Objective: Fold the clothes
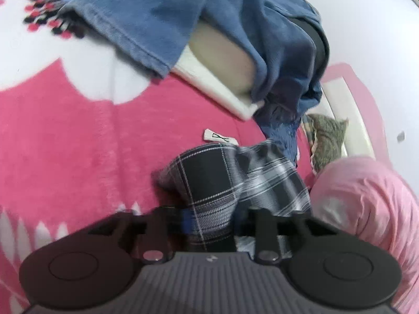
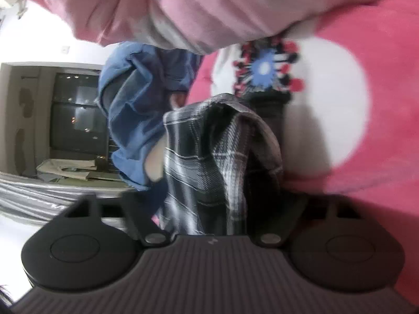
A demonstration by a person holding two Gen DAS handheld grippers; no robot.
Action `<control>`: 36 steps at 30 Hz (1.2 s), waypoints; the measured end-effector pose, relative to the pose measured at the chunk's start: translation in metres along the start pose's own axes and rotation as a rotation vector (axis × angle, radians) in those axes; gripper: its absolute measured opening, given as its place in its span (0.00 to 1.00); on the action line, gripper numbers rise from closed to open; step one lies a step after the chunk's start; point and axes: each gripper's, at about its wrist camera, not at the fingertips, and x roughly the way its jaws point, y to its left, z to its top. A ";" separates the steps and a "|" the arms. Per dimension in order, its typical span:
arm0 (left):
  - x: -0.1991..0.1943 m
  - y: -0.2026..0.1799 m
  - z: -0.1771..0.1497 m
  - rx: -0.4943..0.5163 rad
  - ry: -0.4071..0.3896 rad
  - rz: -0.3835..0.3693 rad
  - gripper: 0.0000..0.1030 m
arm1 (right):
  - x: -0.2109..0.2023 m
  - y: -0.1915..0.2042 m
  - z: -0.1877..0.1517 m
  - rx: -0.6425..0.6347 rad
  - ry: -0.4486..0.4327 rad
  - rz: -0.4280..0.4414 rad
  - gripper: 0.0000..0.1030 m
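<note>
Your two tools share one plaid garment [image 1: 235, 180], raised off the pink-and-white blanket [image 1: 78, 136] so it can hang and be squared for a fold. Left tool [image 1: 209, 225]: jaws narrowed, plaid cloth bunched between them; it reads as pinched. Right tool [image 2: 209, 209]: likewise nearly closed on a plaid fold. Beyond the plaid garment lie blue jeans [image 1: 162, 21], draped over a white board [image 1: 217, 83]. Beside the plaid garment sits a light pink garment [image 1: 366, 204], apparently unfolded.

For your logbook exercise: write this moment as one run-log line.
left gripper: shut on plaid garment | right gripper: shut on plaid garment | jeans: unfolded
</note>
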 end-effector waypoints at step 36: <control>-0.307 0.069 -0.054 0.310 -0.064 0.349 0.53 | -0.027 0.082 -0.164 -0.421 0.449 -0.087 0.63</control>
